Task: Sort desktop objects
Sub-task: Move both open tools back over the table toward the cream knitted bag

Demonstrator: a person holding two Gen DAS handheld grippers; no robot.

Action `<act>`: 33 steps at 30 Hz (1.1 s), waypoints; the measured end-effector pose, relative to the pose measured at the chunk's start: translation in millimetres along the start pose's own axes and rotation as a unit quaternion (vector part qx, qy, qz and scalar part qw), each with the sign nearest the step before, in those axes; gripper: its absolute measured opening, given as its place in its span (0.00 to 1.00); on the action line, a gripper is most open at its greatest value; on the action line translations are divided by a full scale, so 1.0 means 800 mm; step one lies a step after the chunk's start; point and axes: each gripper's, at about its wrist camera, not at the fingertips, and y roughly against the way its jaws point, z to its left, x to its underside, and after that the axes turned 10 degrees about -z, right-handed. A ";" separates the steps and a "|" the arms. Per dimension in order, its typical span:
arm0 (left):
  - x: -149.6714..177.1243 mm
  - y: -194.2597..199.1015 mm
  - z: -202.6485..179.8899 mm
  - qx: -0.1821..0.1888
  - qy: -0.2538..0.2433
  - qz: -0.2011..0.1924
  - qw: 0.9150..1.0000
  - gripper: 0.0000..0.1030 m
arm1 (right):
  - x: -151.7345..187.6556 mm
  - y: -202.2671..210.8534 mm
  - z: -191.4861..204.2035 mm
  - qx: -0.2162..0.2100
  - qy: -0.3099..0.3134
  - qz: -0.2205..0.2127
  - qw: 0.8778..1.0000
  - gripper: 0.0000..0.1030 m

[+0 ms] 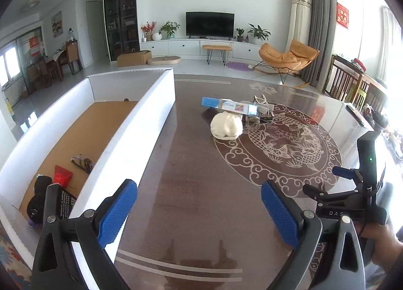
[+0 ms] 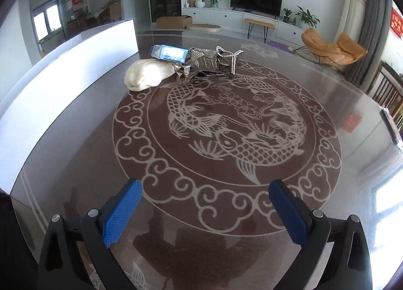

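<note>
- Left hand-held gripper released, empty, beside the box wall.
- Right hand-held gripper released over bare surface.
- Pile well ahead.

White box: near end cut off by left gripper arms and frame edge. Inside it, black object half hidden behind gripper arm, print on it too small to read; red item partly covered; dark thing by inner wall, can't tell what. In right wrist view box interior fully hidden behind wall. Blue packet label unreadable. Metal wire pieces tangled, count unclear. White bundle far end tucked under packet. Person's hand cropped at edge.
</note>
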 end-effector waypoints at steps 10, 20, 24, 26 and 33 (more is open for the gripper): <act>0.020 -0.049 -0.062 0.004 -0.039 0.026 0.999 0.97 | 0.023 -0.007 -0.019 0.011 -0.020 0.007 1.000 0.98; 0.025 -0.061 -0.077 0.012 -0.039 0.026 0.999 0.97 | 0.024 -0.012 -0.019 0.015 -0.018 0.013 1.000 1.00; 0.026 -0.063 -0.079 0.018 -0.038 0.029 0.999 0.97 | 0.024 -0.012 -0.019 0.015 -0.018 0.013 1.000 1.00; 0.027 -0.066 -0.078 0.027 -0.031 0.033 0.999 0.97 | 0.024 -0.011 -0.018 0.015 -0.018 0.013 1.000 1.00; 0.041 -0.114 -0.077 0.033 -0.042 0.089 0.995 0.97 | 0.024 -0.011 -0.019 0.014 -0.018 0.013 1.000 1.00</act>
